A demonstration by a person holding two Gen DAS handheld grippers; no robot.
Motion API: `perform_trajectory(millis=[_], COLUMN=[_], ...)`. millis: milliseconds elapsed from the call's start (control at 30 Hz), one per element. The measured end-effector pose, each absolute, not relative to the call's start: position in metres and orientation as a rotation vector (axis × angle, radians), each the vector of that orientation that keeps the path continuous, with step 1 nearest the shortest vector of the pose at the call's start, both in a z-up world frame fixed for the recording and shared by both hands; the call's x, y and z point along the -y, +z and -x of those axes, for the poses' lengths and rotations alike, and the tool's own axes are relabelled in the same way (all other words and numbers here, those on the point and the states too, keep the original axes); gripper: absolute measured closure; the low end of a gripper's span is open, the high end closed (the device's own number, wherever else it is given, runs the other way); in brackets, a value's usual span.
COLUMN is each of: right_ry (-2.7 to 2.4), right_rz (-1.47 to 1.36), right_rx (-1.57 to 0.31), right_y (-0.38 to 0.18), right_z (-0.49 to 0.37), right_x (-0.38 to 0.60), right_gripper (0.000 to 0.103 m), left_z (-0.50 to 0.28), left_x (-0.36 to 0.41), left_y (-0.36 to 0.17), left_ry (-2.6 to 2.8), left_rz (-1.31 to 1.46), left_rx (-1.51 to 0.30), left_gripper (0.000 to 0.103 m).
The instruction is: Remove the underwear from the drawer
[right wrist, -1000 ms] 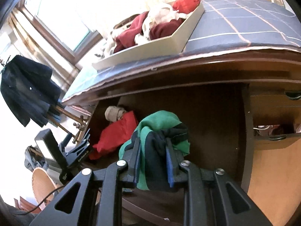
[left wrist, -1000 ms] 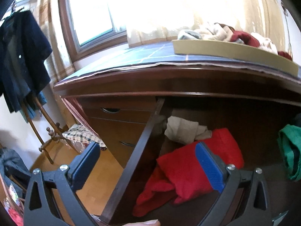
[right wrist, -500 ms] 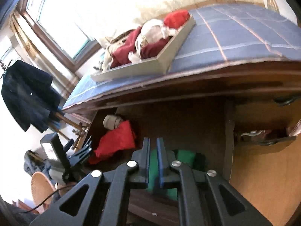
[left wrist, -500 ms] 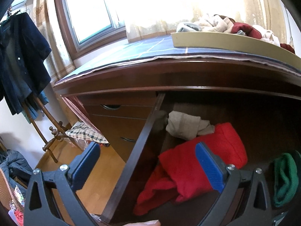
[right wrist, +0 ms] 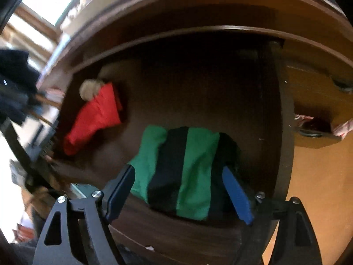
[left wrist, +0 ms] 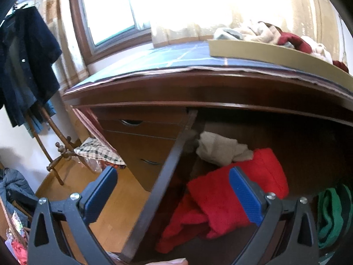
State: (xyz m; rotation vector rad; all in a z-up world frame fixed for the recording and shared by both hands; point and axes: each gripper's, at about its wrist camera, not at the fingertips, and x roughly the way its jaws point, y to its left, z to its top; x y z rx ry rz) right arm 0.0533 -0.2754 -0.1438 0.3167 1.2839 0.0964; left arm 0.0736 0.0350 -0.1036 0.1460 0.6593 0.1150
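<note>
So a second ago the right gripper [right wrist: 178, 194] was clamped on the green and navy striped underwear [right wrist: 183, 172], holding it up above the drawer [right wrist: 284, 132]. Now that piece is lying back on the drawer floor, and the jaws are opening wide on either side of it, not touching it.

Daylight floods through the window [left wrist: 114, 11] — blown out to white glare above the desk [left wrist: 198, 84]; the drawer [right wrist: 198, 84] interior lies dim and shadowed; both fisheye views bend hard at the rims — the right view is smeared with motion blur.
</note>
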Motion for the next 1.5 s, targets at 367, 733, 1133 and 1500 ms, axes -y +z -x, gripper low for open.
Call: perform_trajectory(millis=[367, 733, 1133, 1500], right_ry=[0.088, 0.156, 0.185, 0.275], right_rz=[-0.109, -0.033, -0.328, -0.364], right_rx=[-1.568, -1.510, -1.149, -0.814], right_y=[-0.191, -0.193, -0.131, -0.002], right_z=[-0.088, -0.081, -0.045, -0.036], right_x=[0.241, 0.228, 0.275, 0.280], right_gripper=[0.015, 0.028, 0.090, 0.090], left_z=[-0.069, -0.073, -0.068, -0.067], left_x=[-0.023, -0.014, -0.012, -0.010], left_y=[-0.094, -0.109, -0.106, -0.108], left_ry=[0.122, 0.063, 0.060, 0.066], left_rz=[-0.202, -0.202, -0.220, -0.234], left_rx=[-0.629, -0.682, -0.673, -0.662], left_gripper=[0.000, 0.000, 0.000, 0.000])
